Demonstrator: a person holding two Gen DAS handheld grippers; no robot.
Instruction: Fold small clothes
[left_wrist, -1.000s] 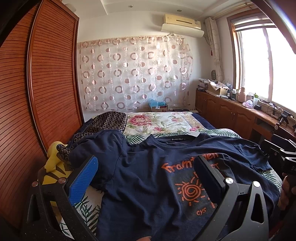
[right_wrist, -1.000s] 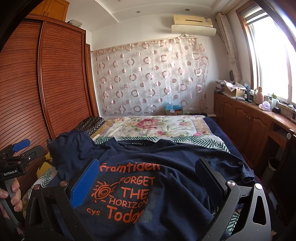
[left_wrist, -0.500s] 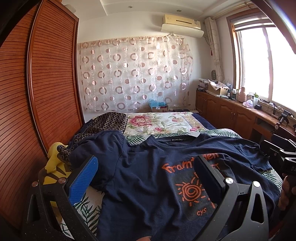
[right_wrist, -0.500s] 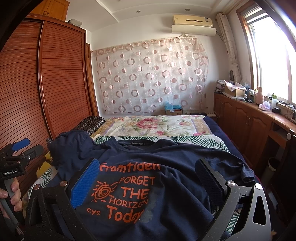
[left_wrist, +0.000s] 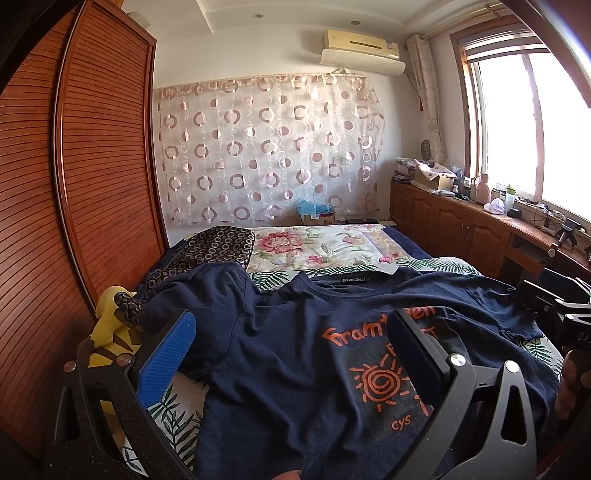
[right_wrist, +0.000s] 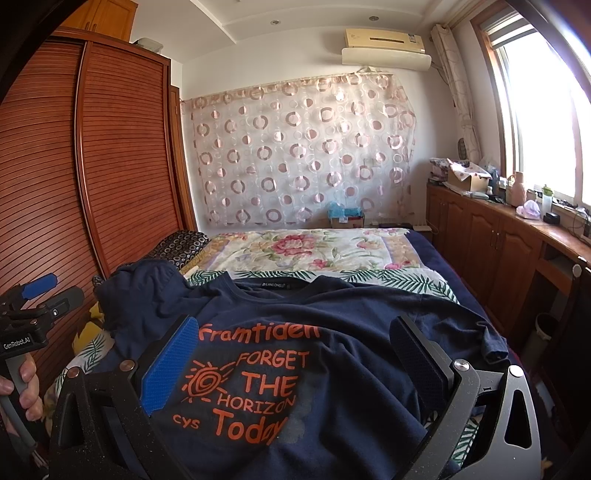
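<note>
One bed fills the middle of the room, running from the near edge to the far wall under a floral cover, with a leaf-print sheet showing where the cover ends. Along the left stands a tall slatted wooden wardrobe; along the right runs a low wooden cabinet under the window, its top crowded with small items too small to tell apart. A curtain with ring patterns hangs on the far wall below an air conditioner. The navy T-shirt lies spread front-up across the near half of the bed, collar toward the far end, orange print reading "Framtiden FORGET THE HORIZON Today" facing up; its left sleeve bunches up against a dark ring-patterned pillow and a yellow cloth at the left edge. The left gripper hovers over the shirt's left part, jaws spread wide with nothing between them. The right gripper hangs above the printed chest, likewise wide apart and empty. A hand grips the left tool's handle at the left of the right wrist view.
</note>
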